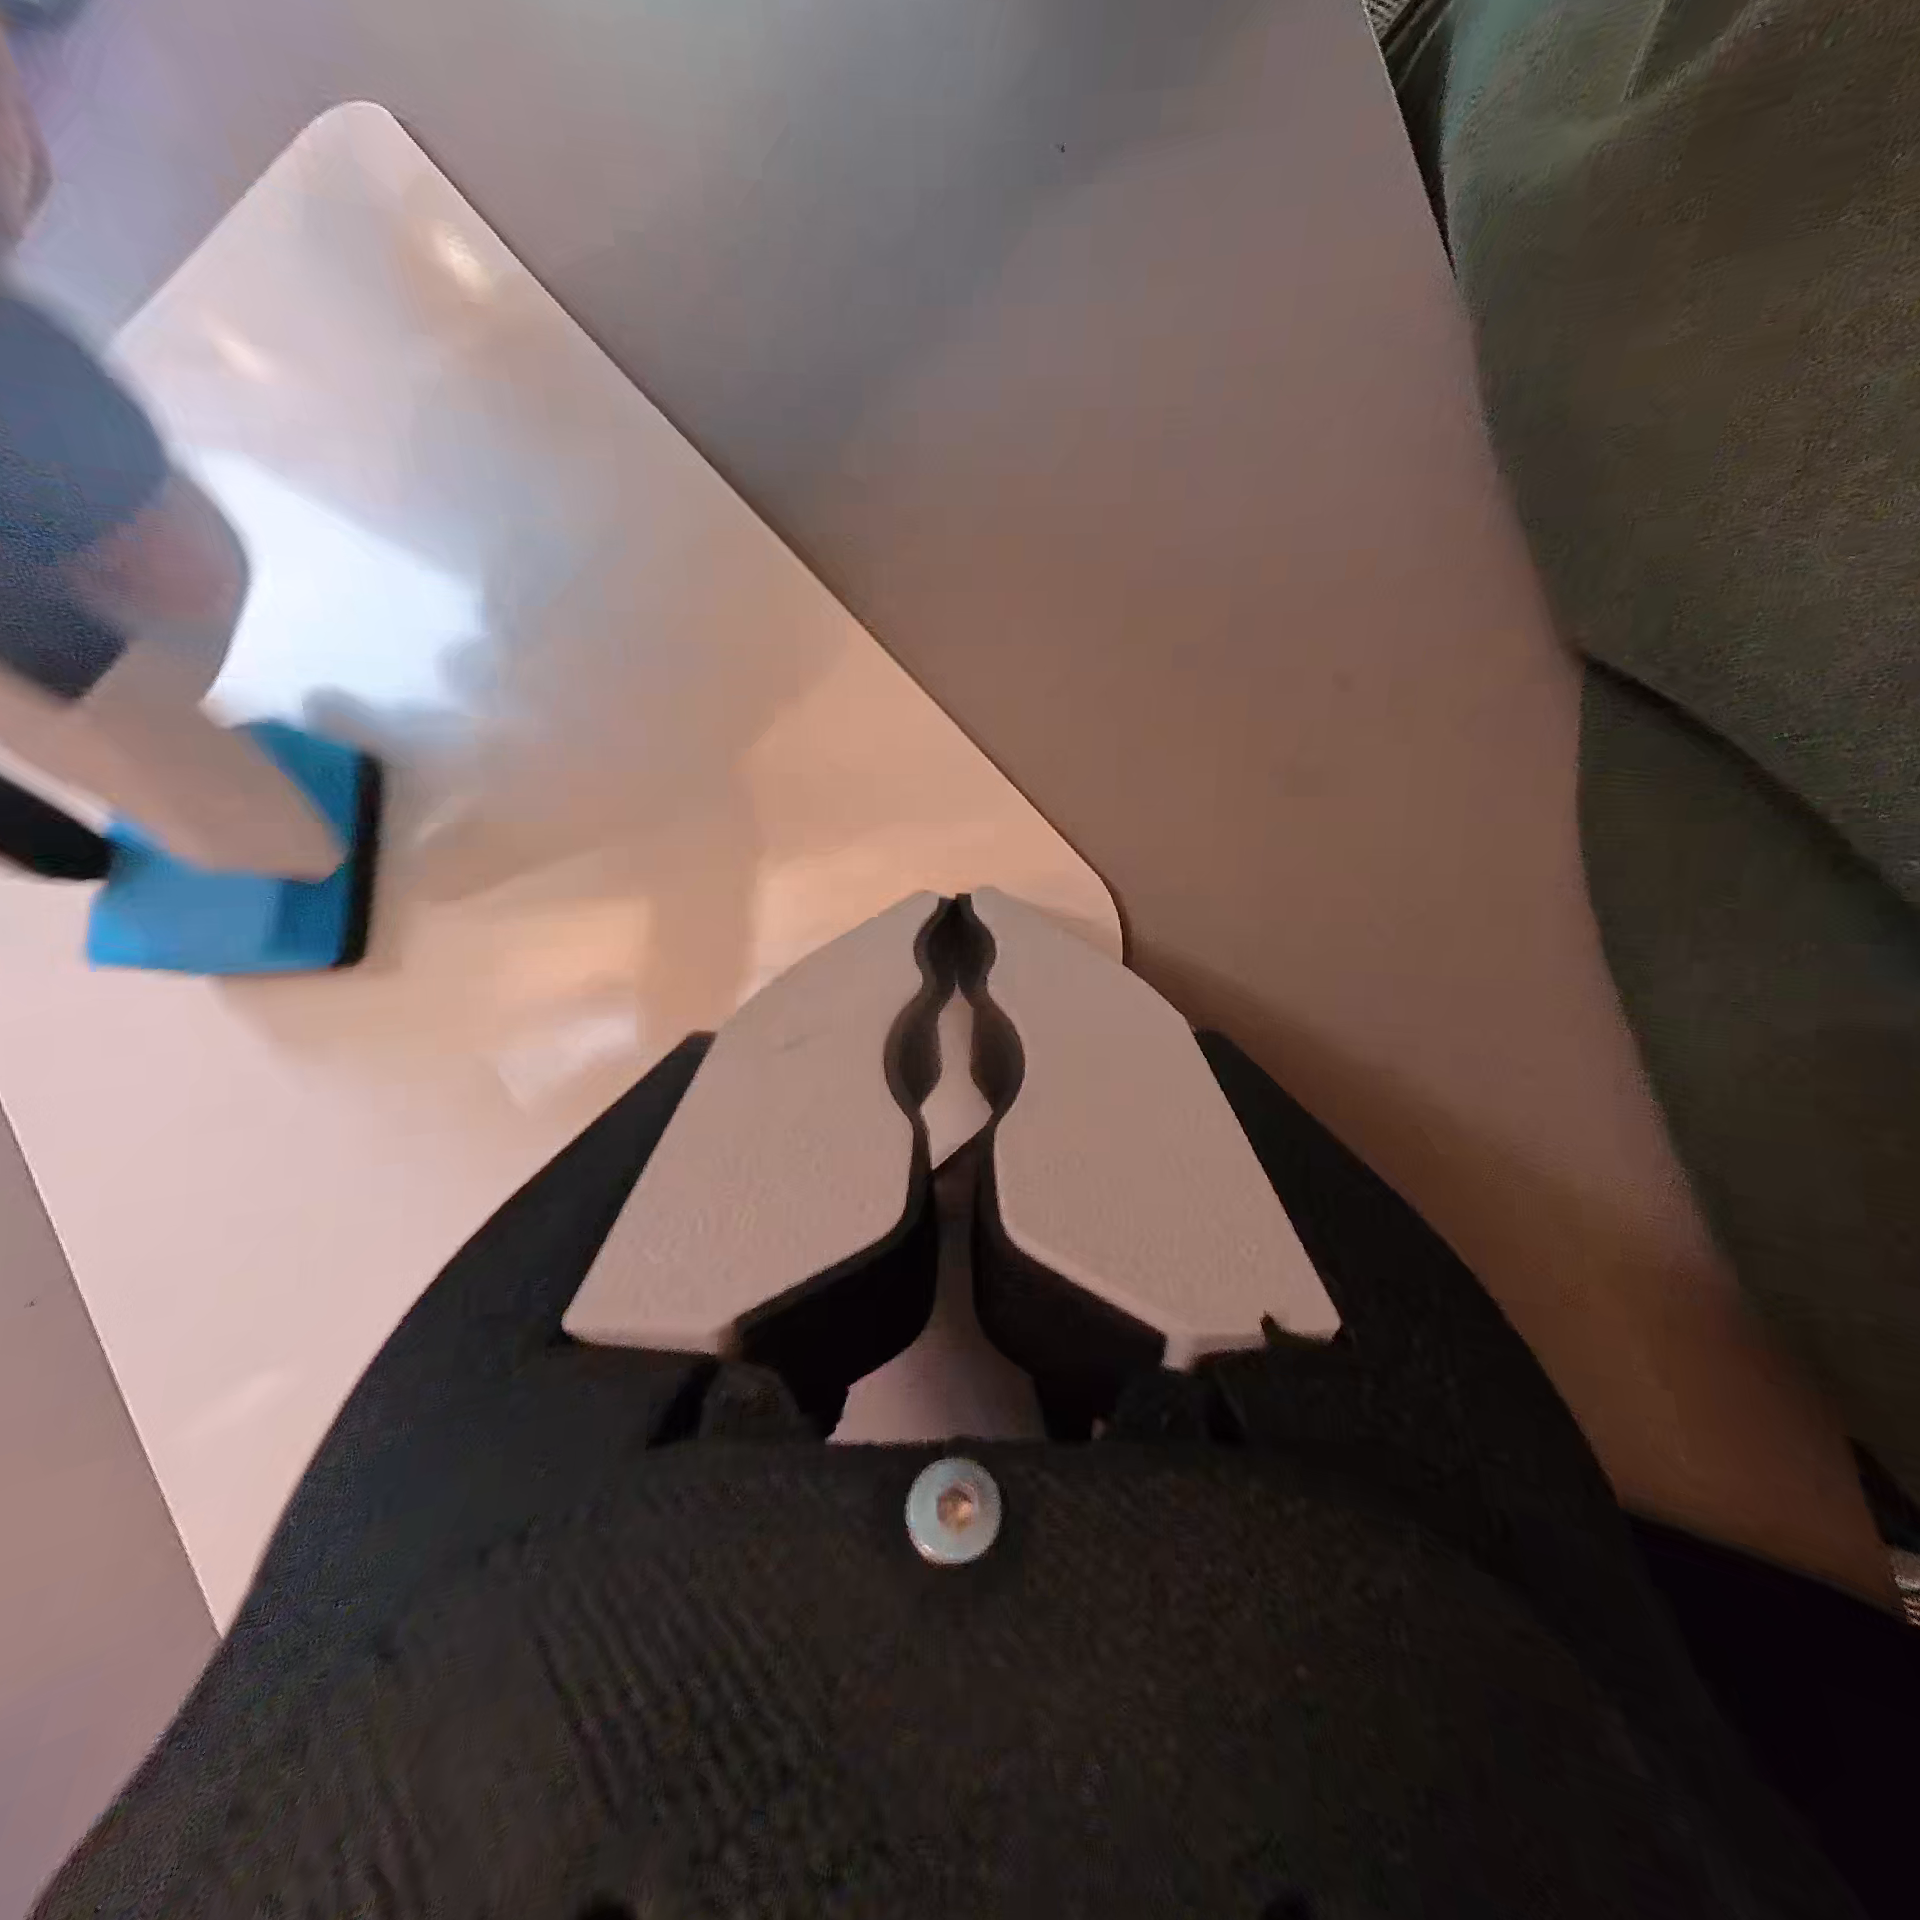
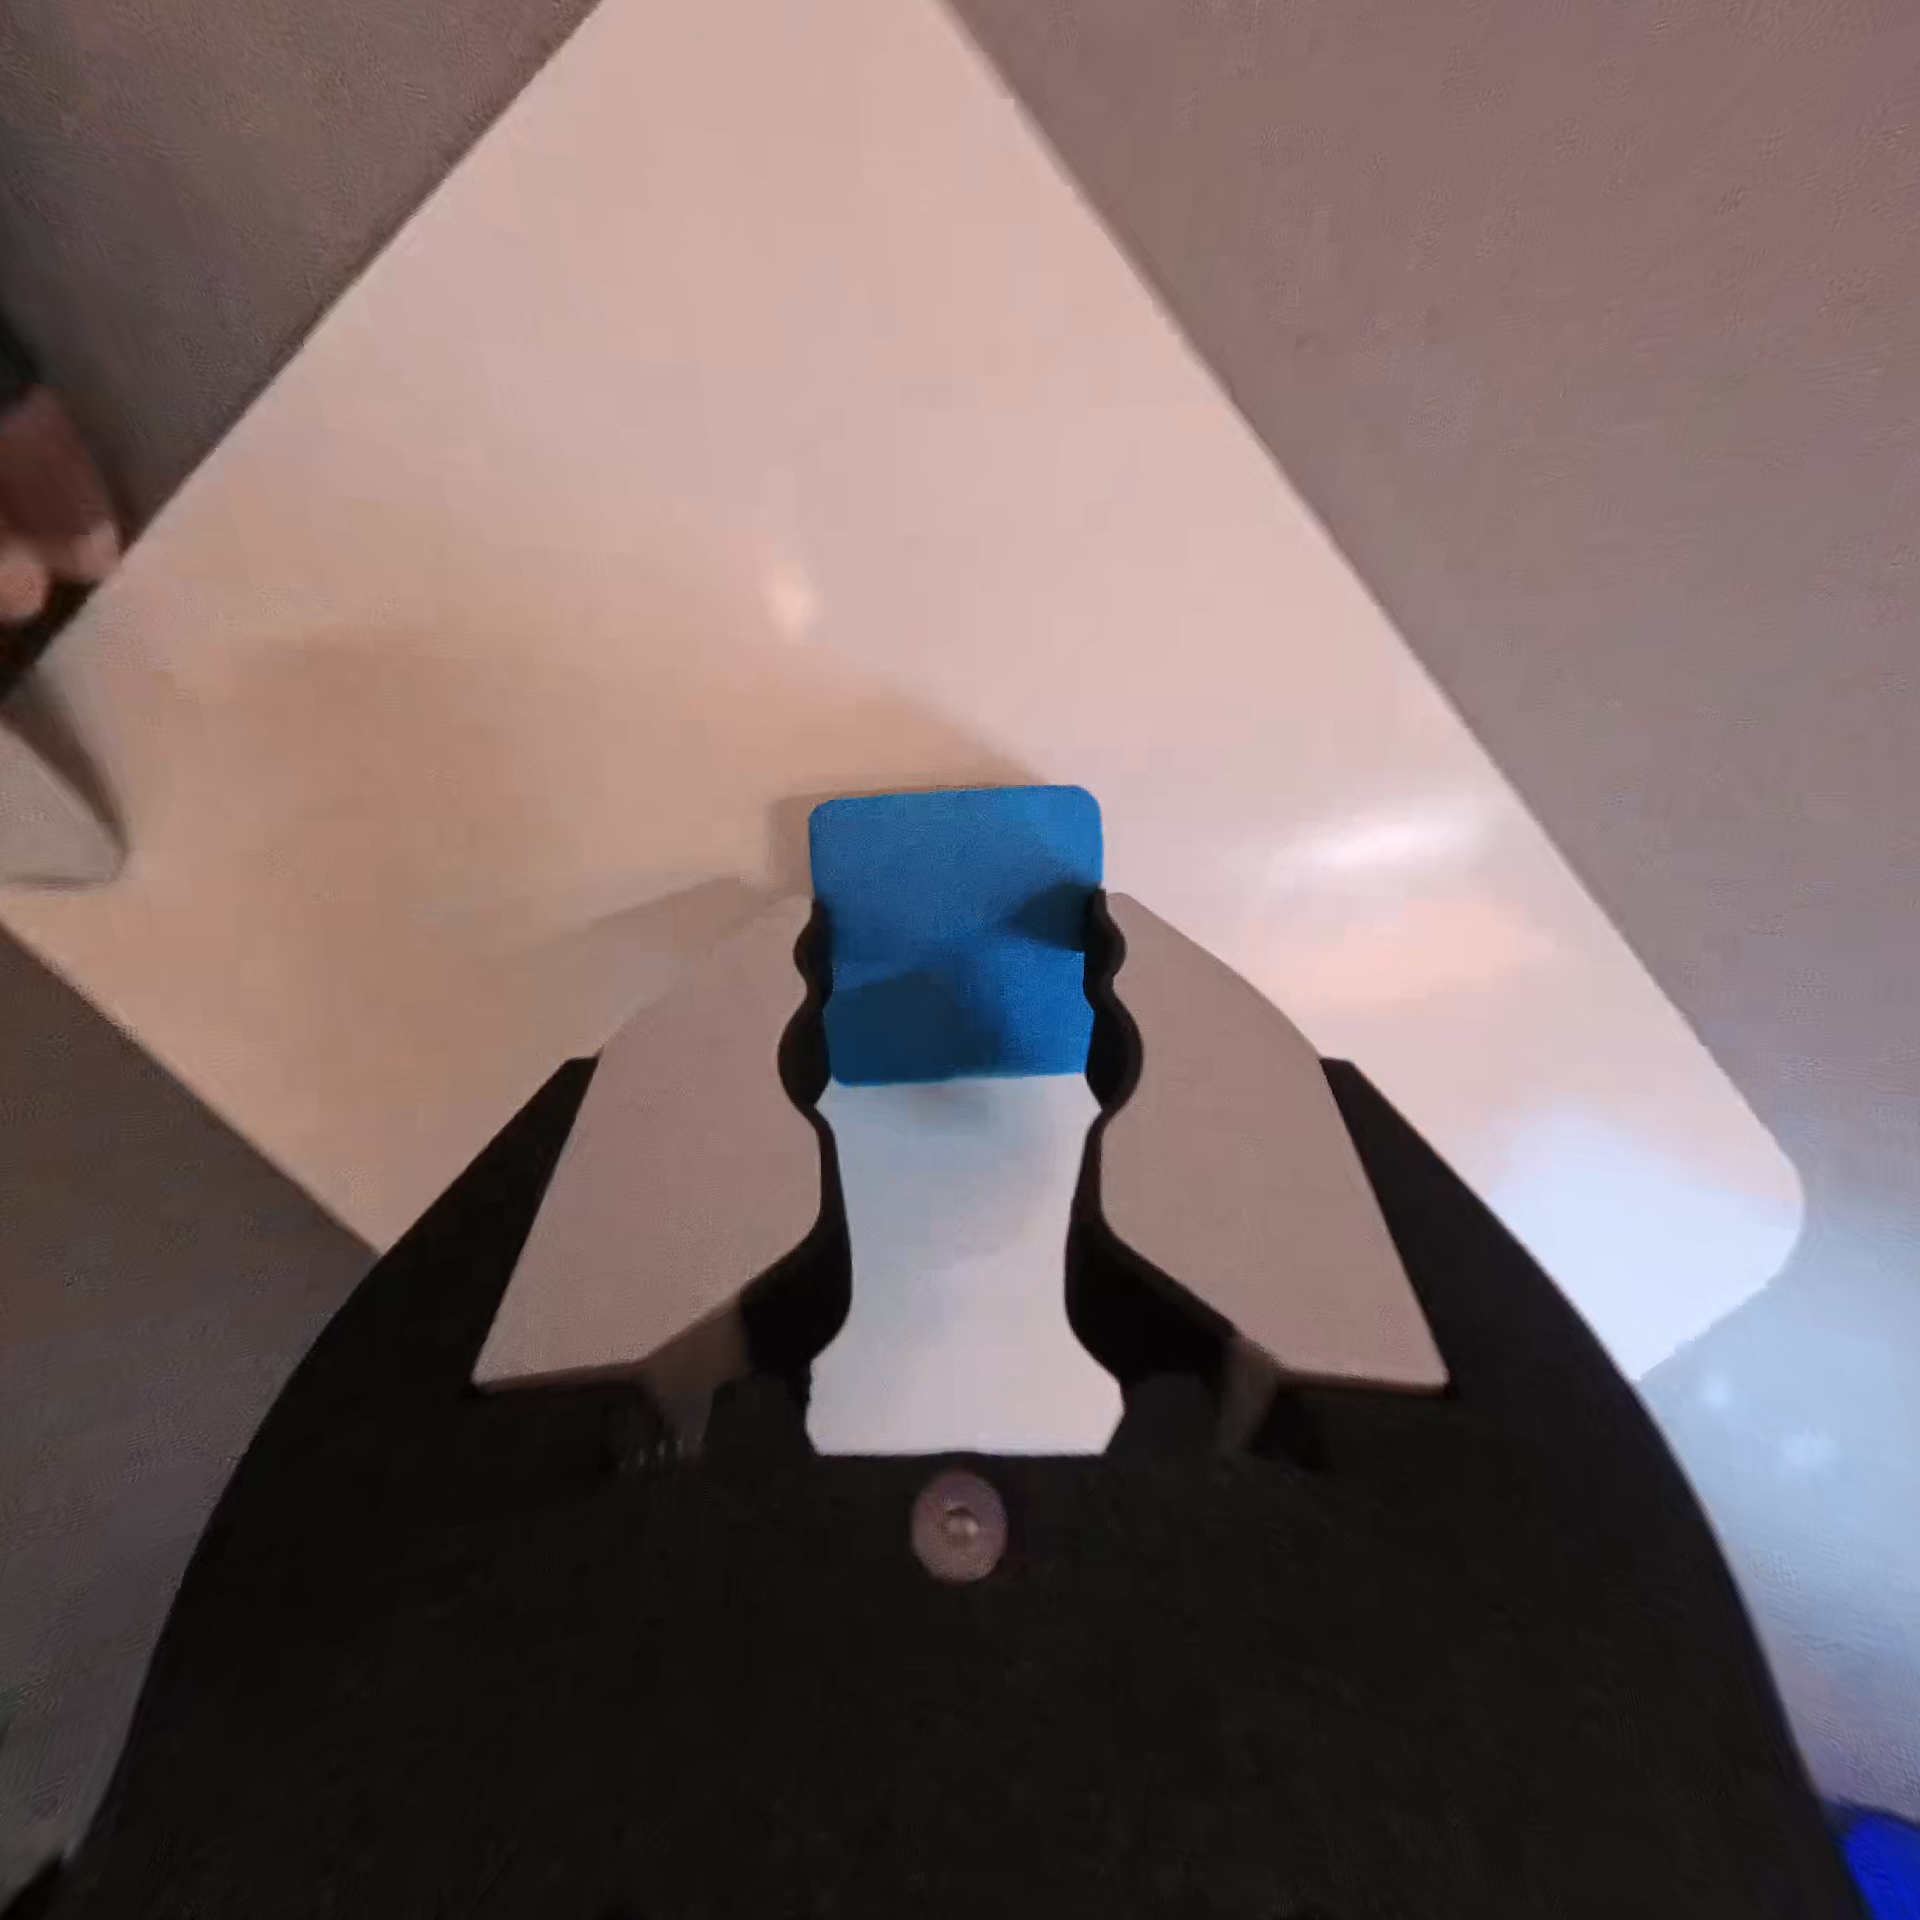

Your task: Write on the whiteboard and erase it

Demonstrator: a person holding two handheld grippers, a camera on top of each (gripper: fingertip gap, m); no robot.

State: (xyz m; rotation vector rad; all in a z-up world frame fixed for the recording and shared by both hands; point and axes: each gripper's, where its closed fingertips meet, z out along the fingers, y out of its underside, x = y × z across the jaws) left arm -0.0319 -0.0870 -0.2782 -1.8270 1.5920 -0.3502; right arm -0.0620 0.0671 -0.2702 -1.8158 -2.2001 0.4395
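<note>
A glossy white whiteboard (image 2: pixel 727 520) lies flat on a grey table (image 2: pixel 1558 312); I see no marks on it. My right gripper (image 2: pixel 954 914) is shut on a blue eraser (image 2: pixel 956 935), both pads pressed on its sides, and holds it down on the board. In the left wrist view the eraser (image 1: pixel 208 904) shows at the left with a black underside on the board (image 1: pixel 520 623), held by the blurred right gripper (image 1: pixel 229 821). My left gripper (image 1: pixel 958 906) is shut and empty, its tips resting by the board's near rounded corner.
A person's green-clad body (image 1: pixel 1714 520) lies along the table's right edge in the left wrist view. The left gripper's tip (image 2: pixel 52 810) and a hand (image 2: pixel 42 520) show at the left edge of the right wrist view. A blue thing (image 2: pixel 1881 1860) shows at the bottom right corner.
</note>
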